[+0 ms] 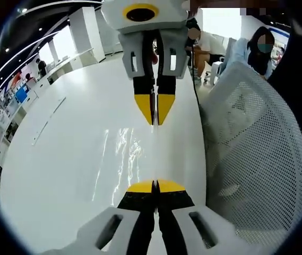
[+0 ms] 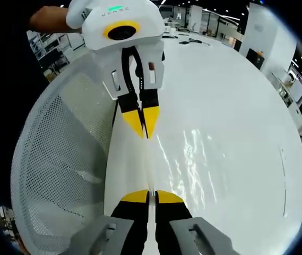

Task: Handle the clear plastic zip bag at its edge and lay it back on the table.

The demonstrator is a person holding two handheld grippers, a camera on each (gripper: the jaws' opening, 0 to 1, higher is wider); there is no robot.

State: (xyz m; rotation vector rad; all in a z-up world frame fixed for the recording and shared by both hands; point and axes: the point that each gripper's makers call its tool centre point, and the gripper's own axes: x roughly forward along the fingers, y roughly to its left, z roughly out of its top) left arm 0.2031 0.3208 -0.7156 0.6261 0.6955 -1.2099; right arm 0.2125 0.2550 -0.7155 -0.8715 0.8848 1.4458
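While stretched taut above the white counter point(image 1: 60, 159) between both sets of fingers clenched on opposite edges, clear zip bag point(image 1: 127, 154): looks light, floppy, slippery; left gripper point(image 1: 155, 183), right gripper point(image 2: 152, 192); best pinched at the rim.

Clear zip bag point(image 1: 127, 154), stretched taut, prob. above table, edges pinched.
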